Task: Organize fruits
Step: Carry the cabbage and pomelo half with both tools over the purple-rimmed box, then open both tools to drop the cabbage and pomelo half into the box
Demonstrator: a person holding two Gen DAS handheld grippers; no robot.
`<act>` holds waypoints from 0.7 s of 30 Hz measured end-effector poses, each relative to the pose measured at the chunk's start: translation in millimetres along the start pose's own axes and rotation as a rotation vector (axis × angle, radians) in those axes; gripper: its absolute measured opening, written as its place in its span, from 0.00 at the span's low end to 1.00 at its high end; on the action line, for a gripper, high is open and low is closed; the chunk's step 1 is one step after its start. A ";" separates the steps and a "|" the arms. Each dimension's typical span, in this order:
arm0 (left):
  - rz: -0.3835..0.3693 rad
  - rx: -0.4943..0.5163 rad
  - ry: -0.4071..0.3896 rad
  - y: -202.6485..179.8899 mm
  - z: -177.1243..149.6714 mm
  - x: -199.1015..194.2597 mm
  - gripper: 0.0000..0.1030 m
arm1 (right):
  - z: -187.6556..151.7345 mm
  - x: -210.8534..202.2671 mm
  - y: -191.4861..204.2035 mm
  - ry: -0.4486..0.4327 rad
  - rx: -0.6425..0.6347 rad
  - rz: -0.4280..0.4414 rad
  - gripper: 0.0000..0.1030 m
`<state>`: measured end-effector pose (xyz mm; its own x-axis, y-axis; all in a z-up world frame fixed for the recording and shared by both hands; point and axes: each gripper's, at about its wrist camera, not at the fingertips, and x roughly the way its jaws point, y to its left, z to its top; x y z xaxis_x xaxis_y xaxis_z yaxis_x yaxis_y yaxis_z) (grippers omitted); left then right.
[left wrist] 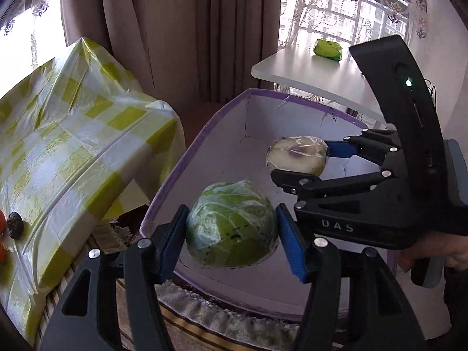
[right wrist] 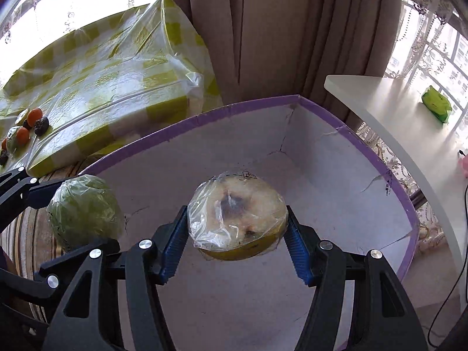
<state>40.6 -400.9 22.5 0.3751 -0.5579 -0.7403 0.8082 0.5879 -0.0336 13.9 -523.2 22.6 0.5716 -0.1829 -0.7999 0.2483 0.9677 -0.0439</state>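
Over the purple-rimmed box (right wrist: 392, 175), my left gripper (left wrist: 232, 235) pinches the wrapped green fruit half (left wrist: 231, 228) and my right gripper (right wrist: 237, 234) clamps the wrapped pale cut half (right wrist: 237, 216) at its two o'clock. The cling film looks slick; either could slip and bruise, or the grippers could knock together.

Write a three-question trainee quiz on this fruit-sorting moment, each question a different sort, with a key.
1. True or false: the left claw grips a wrapped green fruit.
2. What does the right claw hold? A) an orange B) a wrapped cut fruit half C) nothing
3. Fill in: both claws are over the open ___-rimmed box.

Key: 1 true; 2 B; 3 purple.
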 end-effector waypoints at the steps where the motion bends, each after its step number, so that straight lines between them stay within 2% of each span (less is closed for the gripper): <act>1: -0.005 0.011 0.015 -2.8 -0.5 6.2 0.59 | -0.9 2.4 -4.9 0.010 0.007 -0.005 0.60; 7: -0.032 0.008 0.125 -5.3 -4.6 38.0 0.59 | -5.8 12.6 -18.5 0.047 0.011 -0.089 0.60; 11: 0.022 0.010 0.177 -2.8 -7.5 55.2 0.59 | -4.8 16.2 -20.5 0.055 -0.002 -0.151 0.60; 13: 0.038 0.017 0.185 -2.3 -8.8 58.8 0.59 | -6.6 18.2 -21.8 0.058 -0.010 -0.180 0.60; 17: 0.078 0.041 0.194 -4.1 -9.6 65.4 0.59 | -10.9 21.2 -26.5 0.070 0.001 -0.179 0.61; 21: 0.077 0.039 0.188 -4.3 -10.6 62.5 0.60 | -12.4 20.8 -27.9 0.061 0.014 -0.179 0.61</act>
<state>55.7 -432.1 -30.7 0.3483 -0.3909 -0.8520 0.7989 0.5993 0.0517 9.2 -551.9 -0.2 0.4689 -0.3405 -0.8150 0.3531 0.9180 -0.1804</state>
